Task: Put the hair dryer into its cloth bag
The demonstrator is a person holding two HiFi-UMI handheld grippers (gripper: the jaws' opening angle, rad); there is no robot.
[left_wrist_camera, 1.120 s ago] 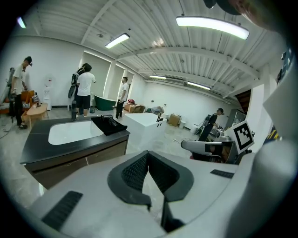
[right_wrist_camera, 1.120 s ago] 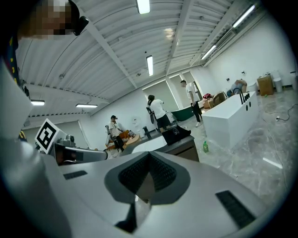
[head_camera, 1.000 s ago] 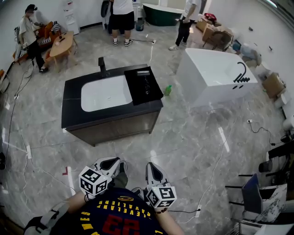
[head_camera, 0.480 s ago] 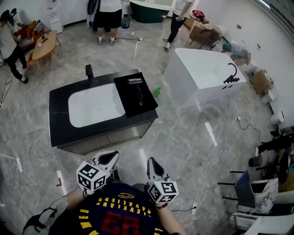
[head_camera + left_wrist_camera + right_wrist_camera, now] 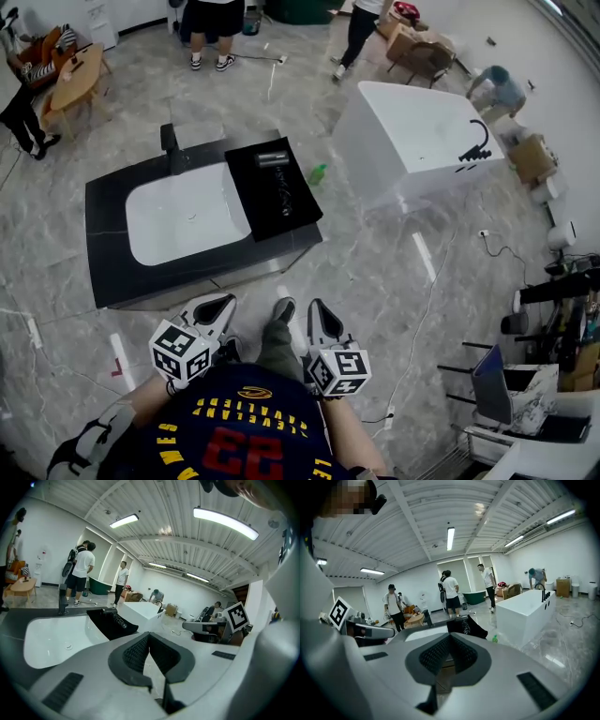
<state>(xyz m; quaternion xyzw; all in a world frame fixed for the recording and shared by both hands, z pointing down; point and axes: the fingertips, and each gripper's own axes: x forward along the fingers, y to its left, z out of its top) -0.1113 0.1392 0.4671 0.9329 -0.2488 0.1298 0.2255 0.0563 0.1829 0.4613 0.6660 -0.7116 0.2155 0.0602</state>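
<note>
A black cloth bag (image 5: 274, 195) lies flat on the right end of a black vanity counter (image 5: 103, 272). On the bag rests a dark hair dryer (image 5: 274, 159) with its coiled cord. Both show small in the left gripper view, the bag (image 5: 111, 624) and the dryer (image 5: 116, 617), and the bag (image 5: 467, 626) shows in the right gripper view. My left gripper (image 5: 216, 307) and right gripper (image 5: 318, 315) hover side by side over the floor, short of the counter's front edge. Both are shut and hold nothing; their jaws (image 5: 149, 638) (image 5: 450, 640) meet tip to tip.
A white basin (image 5: 183, 211) with a black faucet (image 5: 169, 141) fills the counter's left. A green bottle (image 5: 317, 173) stands on the floor beyond it, next to a white bathtub (image 5: 412, 131). People stand at the back; cables cross the floor; chairs sit at right.
The counter has drawn closer and lower in the head view as both grippers travelled forward towards it. Their jaws stayed shut throughout.
</note>
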